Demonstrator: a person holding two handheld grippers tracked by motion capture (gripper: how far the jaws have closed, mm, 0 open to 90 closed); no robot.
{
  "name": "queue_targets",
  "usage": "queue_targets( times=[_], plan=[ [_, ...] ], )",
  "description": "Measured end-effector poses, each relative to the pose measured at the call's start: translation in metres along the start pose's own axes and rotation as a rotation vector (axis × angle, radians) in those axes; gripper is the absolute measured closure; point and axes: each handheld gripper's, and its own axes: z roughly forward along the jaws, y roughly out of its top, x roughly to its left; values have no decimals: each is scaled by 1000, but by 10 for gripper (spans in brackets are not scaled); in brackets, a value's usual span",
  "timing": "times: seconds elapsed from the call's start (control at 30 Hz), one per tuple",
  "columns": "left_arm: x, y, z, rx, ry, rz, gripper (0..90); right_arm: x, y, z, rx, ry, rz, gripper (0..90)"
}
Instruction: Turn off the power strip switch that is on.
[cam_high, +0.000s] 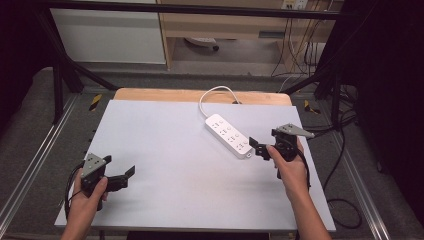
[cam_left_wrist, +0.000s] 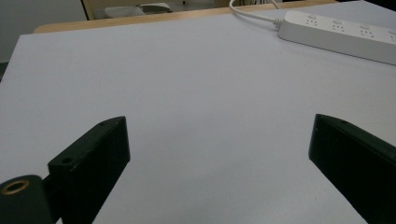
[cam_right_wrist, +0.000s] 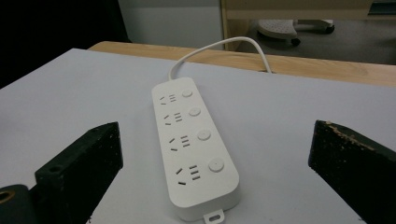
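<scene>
One white power strip (cam_high: 230, 135) with four sockets, and two grippers on one table (cam_high: 175, 160).

No text, brand or number can be read anywhere. The power strip (cam_right_wrist: 194, 144) bears only socket holes and round buttons. A small marking on its end tab may exist, but it is too blurred to tell.

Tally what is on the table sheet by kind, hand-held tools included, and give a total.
Power strip, white, with cable: 1
Tools, black, both open: 2, the left tool and the right tool
Total: 3
</scene>
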Motion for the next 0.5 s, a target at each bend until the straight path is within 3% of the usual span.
queue_targets(
  times=[0.5],
  plan=[
    [-2, 0, -6, -5, -12, -5, 51, -7, -15, -30, -37, -2, 5, 47]
  ],
)
